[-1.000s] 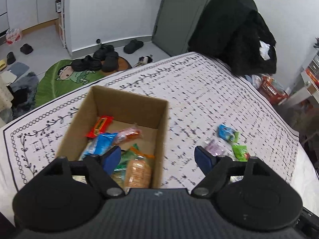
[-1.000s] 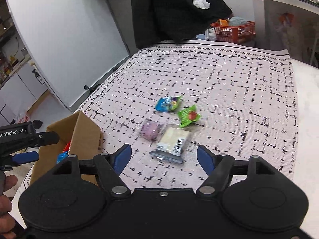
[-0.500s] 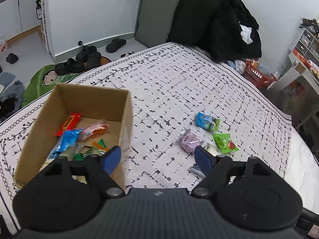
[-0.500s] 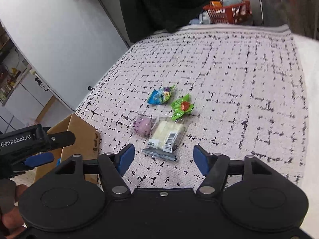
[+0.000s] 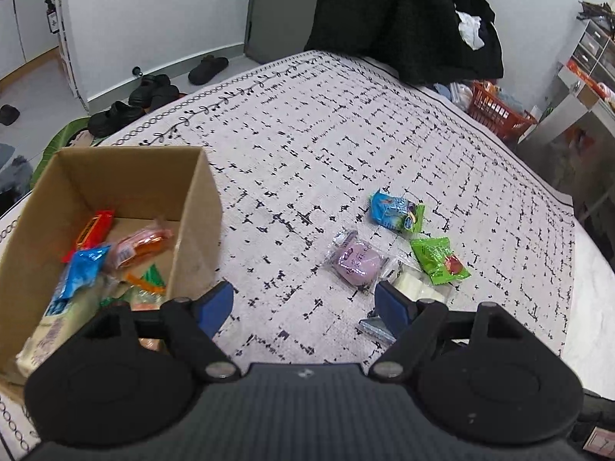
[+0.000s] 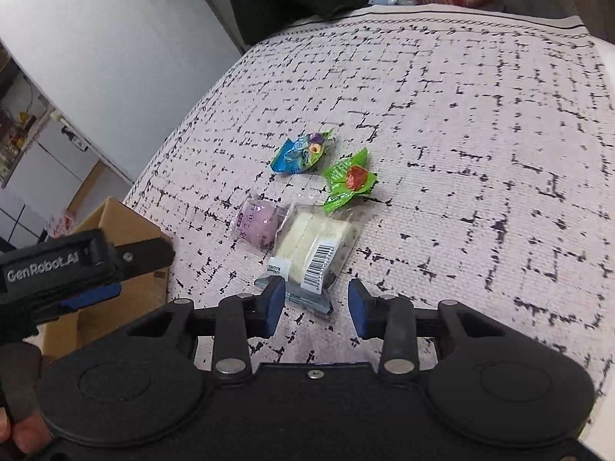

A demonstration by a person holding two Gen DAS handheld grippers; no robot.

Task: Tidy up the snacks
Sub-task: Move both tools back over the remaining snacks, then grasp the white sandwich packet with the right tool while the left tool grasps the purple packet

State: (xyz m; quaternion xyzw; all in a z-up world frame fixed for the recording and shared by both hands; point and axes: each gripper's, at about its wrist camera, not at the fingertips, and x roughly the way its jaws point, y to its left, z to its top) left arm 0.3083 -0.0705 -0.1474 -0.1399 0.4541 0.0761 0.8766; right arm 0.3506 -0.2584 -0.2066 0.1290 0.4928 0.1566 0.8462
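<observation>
Four snacks lie loose on the patterned bed cover (image 6: 480,123): a blue packet (image 6: 301,152), a green packet (image 6: 348,180), a purple sweet (image 6: 258,223) and a clear-wrapped white cake (image 6: 313,247). Since a second ago the right gripper (image 6: 316,307) has dropped toward this cluster, and its jaws have just been closing. They now stand narrow to either side of the near end of the white cake, but the blue pads show a gap on both sides, so nothing is clamped yet. I judge the cake to be the next item bound for the cardboard box (image 5: 115,176), which already holds several snacks.

Over the same second the left gripper (image 5: 303,303) has swung away from above the box toward the loose snacks. Its jaws stay spread wide and empty over bare cover between the box and the purple sweet. Both grippers point steeply downward. In the right wrist view the left one hangs beside the box, with the person's fingers (image 6: 15,428) at the lower left edge.
</observation>
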